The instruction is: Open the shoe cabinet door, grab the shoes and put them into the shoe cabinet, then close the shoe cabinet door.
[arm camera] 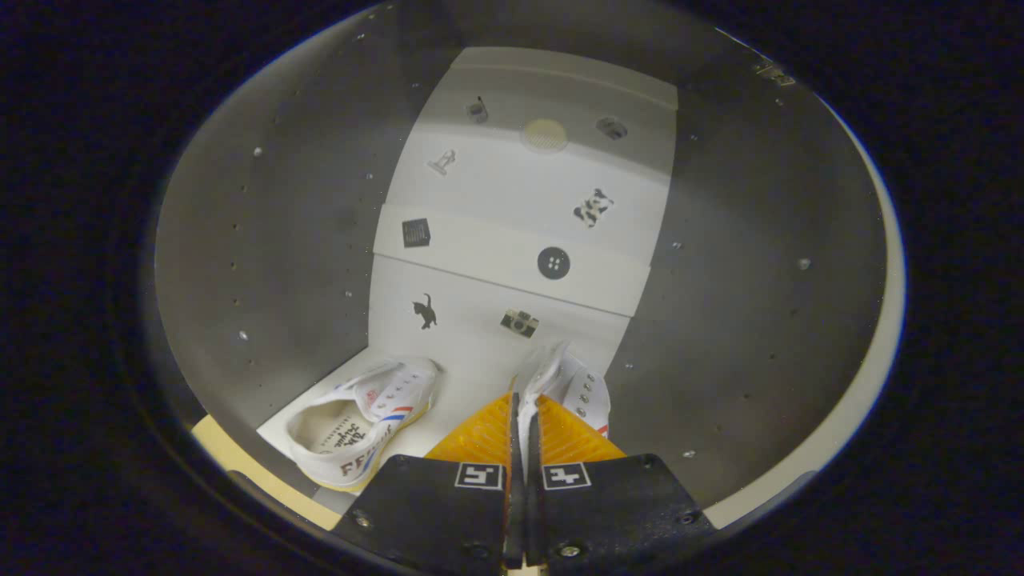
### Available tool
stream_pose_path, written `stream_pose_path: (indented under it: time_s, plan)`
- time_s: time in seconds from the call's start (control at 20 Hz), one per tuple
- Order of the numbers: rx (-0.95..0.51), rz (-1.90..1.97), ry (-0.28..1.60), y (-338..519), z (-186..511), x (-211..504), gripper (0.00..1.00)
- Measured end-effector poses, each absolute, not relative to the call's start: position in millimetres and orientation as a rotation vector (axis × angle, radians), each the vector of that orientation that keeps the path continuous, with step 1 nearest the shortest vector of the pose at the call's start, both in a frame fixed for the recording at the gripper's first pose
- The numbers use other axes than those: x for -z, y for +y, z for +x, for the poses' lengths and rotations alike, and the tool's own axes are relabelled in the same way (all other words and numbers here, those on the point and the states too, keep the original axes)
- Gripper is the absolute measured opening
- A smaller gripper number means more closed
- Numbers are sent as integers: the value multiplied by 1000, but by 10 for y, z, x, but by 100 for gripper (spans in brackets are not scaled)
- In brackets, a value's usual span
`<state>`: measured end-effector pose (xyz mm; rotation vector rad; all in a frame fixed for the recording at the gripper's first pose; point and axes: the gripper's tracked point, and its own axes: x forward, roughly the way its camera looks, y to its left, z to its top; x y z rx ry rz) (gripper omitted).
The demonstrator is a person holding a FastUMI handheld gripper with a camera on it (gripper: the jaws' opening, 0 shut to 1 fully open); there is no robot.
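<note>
**Matt panels, canvas shoes, ribbed pads**

Inside the matt, smooth grey-white shoe cabinet (264,240): side walls dotted with small pin holes, back panel (520,200) flat and dull, stuck with little glossy-looking stickers. White canvas shoe (360,424) of woven cloth, rubbery sole edge. Second white cloth shoe (572,388) with metal eyelets, pinched by the gripper (524,424); ribbed fingers (480,436), grainy matt plastic mounts.

The second shoe (578,386) is mostly hidden behind the gripper (526,416), whose closed fingers pinch its thin white edge at lower centre. The small stickers (593,208) on the cabinet's back wall (512,184) are too small to make out fully, and the left shoe (360,428) has its heel cut off at lower left.
</note>
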<state>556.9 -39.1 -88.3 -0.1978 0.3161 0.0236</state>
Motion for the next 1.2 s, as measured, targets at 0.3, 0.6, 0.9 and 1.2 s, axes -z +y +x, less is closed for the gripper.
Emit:
stream_pose_path:
  time_s: [0.3,0.6,0.9,1.2]
  plan:
    - [-62,-255,349,-300,5848,1361,8]
    - [-18,-277,229,-238,5672,1028,51]
    - [-30,-191,157,-72,5046,642,100]
    - [-31,-166,105,102,3863,497,100]
